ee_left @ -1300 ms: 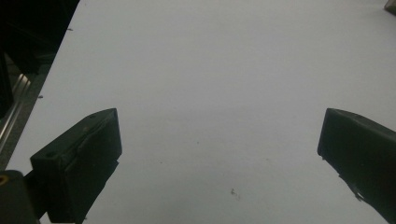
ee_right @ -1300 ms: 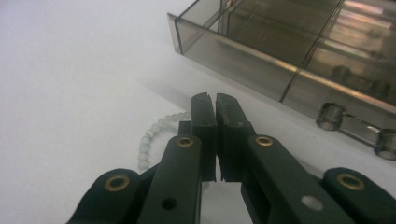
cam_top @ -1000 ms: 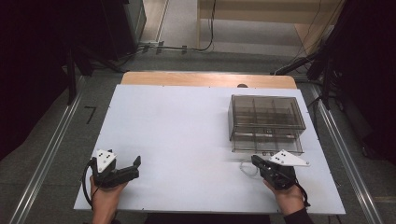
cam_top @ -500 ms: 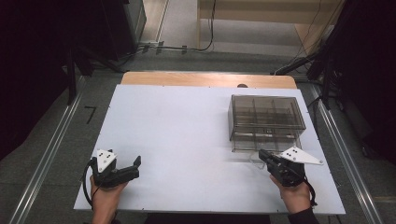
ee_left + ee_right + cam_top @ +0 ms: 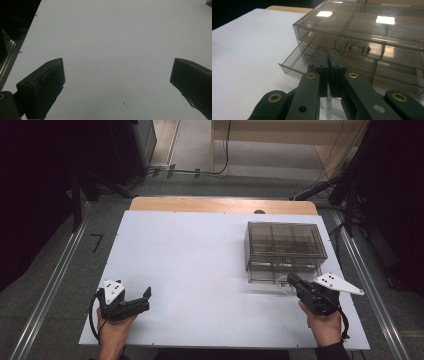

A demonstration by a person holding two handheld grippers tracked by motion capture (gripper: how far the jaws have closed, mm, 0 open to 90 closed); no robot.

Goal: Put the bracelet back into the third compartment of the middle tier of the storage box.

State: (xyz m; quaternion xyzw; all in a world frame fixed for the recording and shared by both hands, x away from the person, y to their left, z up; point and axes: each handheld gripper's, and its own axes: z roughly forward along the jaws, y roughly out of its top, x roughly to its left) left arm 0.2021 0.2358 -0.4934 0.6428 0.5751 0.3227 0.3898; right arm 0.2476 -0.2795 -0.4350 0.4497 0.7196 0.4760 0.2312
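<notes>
One lower drawer [image 5: 317,62] of smoky clear plastic organiser box [image 5: 284,251] pulled partly out, toward right tool [image 5: 296,282], clamped shut just before it. Left tool [image 5: 146,299] gaping, empty, well apart from box on white desk [image 5: 200,270]. Probably early: drawer not fully out.

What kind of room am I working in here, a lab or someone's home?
Most likely a lab or recording workspace, not a home: a bare white table with metal rails along its sides, cables trailing on the floor, and dark curtaining around it. A smoky clear drawer box stands on the table.
</notes>
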